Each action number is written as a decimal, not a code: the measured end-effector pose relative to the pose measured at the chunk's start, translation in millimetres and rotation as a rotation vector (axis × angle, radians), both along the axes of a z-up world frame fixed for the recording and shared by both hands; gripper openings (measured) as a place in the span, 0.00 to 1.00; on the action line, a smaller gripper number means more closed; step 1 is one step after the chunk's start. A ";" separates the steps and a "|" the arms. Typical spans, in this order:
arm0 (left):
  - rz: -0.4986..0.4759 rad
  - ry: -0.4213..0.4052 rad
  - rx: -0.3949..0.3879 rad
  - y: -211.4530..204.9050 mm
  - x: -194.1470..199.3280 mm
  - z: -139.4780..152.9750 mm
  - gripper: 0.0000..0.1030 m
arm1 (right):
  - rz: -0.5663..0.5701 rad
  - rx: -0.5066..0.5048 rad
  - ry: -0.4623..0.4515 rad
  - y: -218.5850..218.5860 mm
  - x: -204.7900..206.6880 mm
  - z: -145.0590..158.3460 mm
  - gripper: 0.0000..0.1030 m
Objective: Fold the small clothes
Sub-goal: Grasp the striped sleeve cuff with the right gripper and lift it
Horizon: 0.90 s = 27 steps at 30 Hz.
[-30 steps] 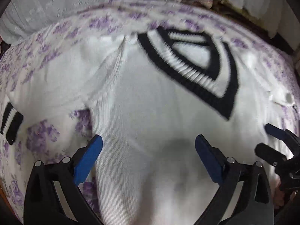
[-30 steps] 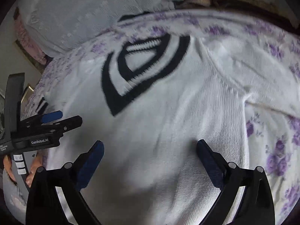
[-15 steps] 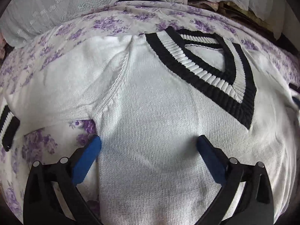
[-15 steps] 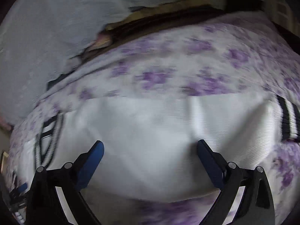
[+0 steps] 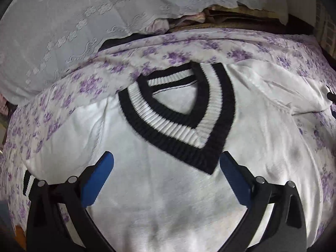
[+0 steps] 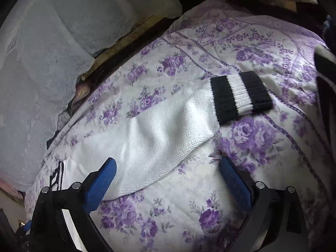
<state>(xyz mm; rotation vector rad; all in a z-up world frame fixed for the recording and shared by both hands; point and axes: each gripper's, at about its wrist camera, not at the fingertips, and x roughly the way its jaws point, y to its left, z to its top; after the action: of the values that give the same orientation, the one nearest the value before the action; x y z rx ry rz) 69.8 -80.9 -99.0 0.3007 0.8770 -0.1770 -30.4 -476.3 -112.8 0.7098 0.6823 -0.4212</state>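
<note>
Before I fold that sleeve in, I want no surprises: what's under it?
The sleeve and its striped cuff lie flat on the purple-flowered bedsheet. Whatever sits directly beneath the knit is covered.

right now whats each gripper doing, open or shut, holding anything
Left gripper: open, holding nothing, over the white sweater just below its V-neck collar.
Right gripper: open, holding nothing, over the sweater's sleeve near the striped cuff.
</note>
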 end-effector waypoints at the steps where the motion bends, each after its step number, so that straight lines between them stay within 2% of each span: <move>1: -0.017 0.001 -0.001 -13.2 2.1 1.1 0.95 | 0.005 0.031 -0.008 -0.7 -1.6 -0.9 0.97; 3: -0.039 0.011 0.004 -37.5 9.2 0.6 0.95 | 0.002 0.042 -0.070 -1.1 -10.0 -5.3 0.97; 7: -0.037 0.081 -0.036 -73.4 34.2 -5.2 0.95 | -0.006 0.079 -0.065 -13.4 -3.5 -4.8 0.97; 10: -0.021 0.108 -0.078 -93.8 53.6 -9.5 0.95 | -0.064 0.129 -0.090 -36.0 8.5 -2.0 0.97; 15: -0.002 0.132 -0.069 -121.5 69.3 -38.1 0.95 | -0.197 0.173 -0.164 -65.2 19.4 -3.0 0.97; 16: 0.002 0.135 -0.056 -124.1 69.8 -49.4 0.96 | -0.219 0.167 -0.184 -69.3 20.4 -3.2 0.97; 18: 0.003 0.077 -0.097 -119.6 63.4 -56.0 0.96 | -0.225 0.123 -0.207 -72.8 24.5 -3.7 0.97; 21: -0.001 0.103 -0.134 -114.5 66.2 -56.0 0.96 | -0.205 0.063 -0.187 -67.2 30.3 -2.0 0.96; 22: -0.001 0.105 -0.142 -113.5 66.3 -56.4 0.96 | -0.195 0.065 -0.201 -67.2 29.7 -1.5 0.93; 23: -0.002 0.103 -0.144 -113.0 65.7 -56.1 0.96 | -0.199 0.077 -0.207 -69.1 29.0 -2.8 0.85; 27: -0.009 0.096 -0.144 -112.5 63.1 -55.8 0.96 | -0.250 0.167 -0.245 -82.7 18.9 -14.8 0.42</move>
<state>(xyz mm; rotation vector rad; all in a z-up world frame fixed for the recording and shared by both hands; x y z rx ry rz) 133.0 -193.4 -154.7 0.1630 0.9533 -0.2629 -11.5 -558.9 -127.6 0.9932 0.4007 -0.4996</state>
